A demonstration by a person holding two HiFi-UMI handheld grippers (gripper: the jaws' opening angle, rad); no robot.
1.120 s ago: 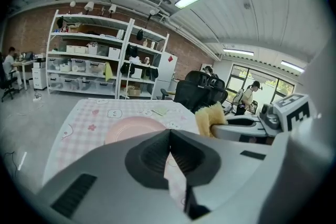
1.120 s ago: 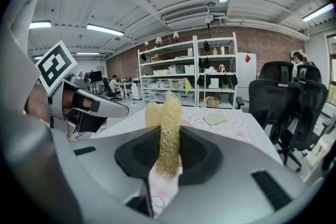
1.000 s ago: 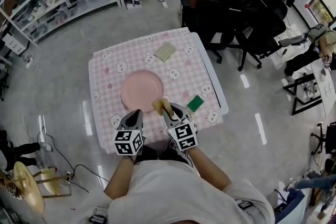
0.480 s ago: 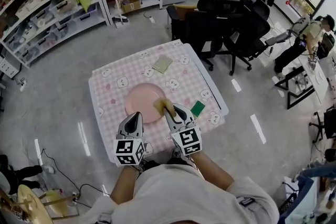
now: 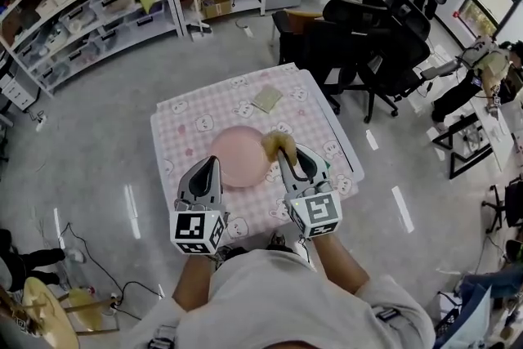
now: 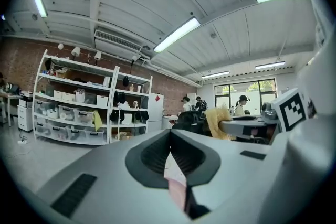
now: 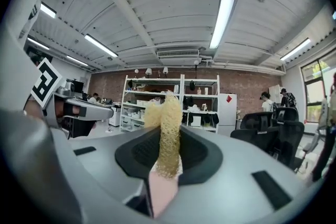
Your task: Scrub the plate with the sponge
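Head view, looking steeply down: a round, plain pink plate point(image 5: 237, 158) lay on a table point(image 5: 184, 127) covered in pink checked cloth with small bear prints. A flat beige pad point(image 5: 267, 99) lay beyond the plate, apart from it. The left gripper point(image 5: 210, 163) pointed at the plate's near left rim; whether it touched could not be told. The right gripper point(image 5: 286, 153) reached the plate's right rim with a yellow sponge point(image 5: 276, 143) at its tip. The sponge sat over or just beside that rim. Black chairs point(image 5: 368, 37) stood well beyond the plate to the right, and shelves point(image 5: 98, 4) well beyond it to the left.

Left gripper view: its jaws were pressed together with nothing between them. A pink sliver showed below the closed tips. To the right, the sponge point(image 6: 218, 122) stuck out of the other gripper.

Right gripper view: its jaws were clamped on the sponge point(image 7: 167, 128), which was squeezed thin. The sponge looked pale yellow, coarse and net-like, and stood out past the jaw tips. Pink showed just beneath it.
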